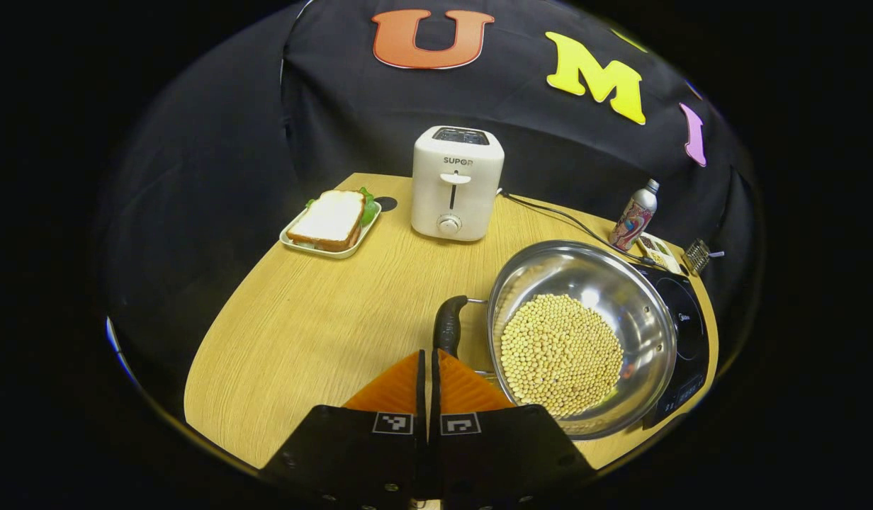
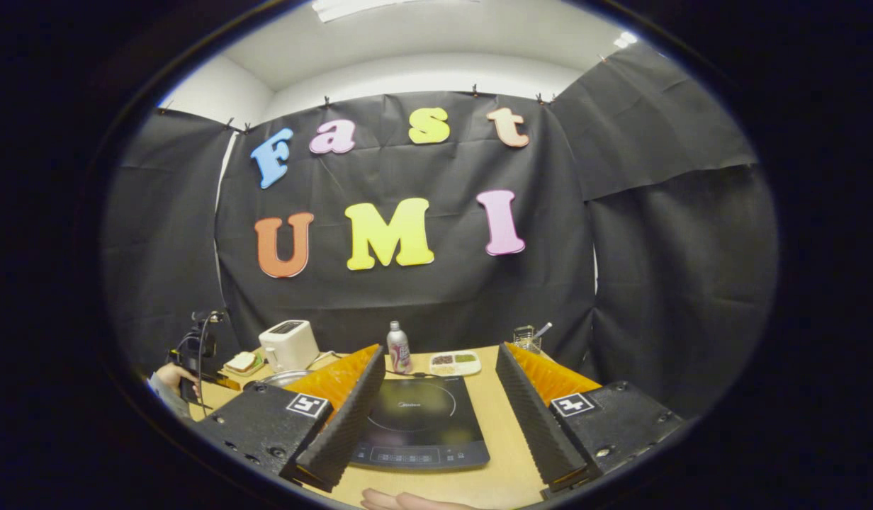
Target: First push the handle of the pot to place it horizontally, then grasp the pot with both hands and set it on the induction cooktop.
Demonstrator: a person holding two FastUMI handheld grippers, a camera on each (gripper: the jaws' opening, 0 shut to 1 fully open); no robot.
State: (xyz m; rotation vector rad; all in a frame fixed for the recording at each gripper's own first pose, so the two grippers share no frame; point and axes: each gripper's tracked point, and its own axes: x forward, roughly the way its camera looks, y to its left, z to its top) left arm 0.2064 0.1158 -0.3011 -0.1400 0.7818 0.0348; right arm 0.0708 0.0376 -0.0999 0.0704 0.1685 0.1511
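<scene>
The wooden table [image 1: 316, 333] carries everything, set against the black cloth wall of the booth, with a white wall and ceiling visible above the cloth in the right gripper view. The pot [image 1: 582, 333], a wide steel pan holding a heap of pale beans [image 1: 560, 354], is the landmark: it sits on the table with its far-right rim overlapping the edge of the black induction cooktop [image 1: 684, 333], which lies just beside it. The pot's dark handle [image 1: 449, 326] sticks out from its left rim, and the left gripper [image 1: 428, 368] sits immediately in front of that handle, fingers drawn together with only a thin slit between them, their tips at the handle's near end; whether they touch it cannot be told.

Behind the pot stands a white toaster [image 1: 456, 183], its cord [image 1: 564, 219] trailing toward the cooktop. Left of the toaster a sandwich [image 1: 330, 219] lies on a small tray [image 1: 295, 244]. Behind the pot on the right stands a metal bottle [image 1: 635, 216].

In the right gripper view, the right gripper [image 2: 436, 397] hovers above the cooktop [image 2: 419, 421] with its fingers spread wide and nothing between them. The pot [image 2: 284, 377] shows as a sliver of rim at the left, next to a person's hand [image 2: 169, 375] holding the other gripper.
</scene>
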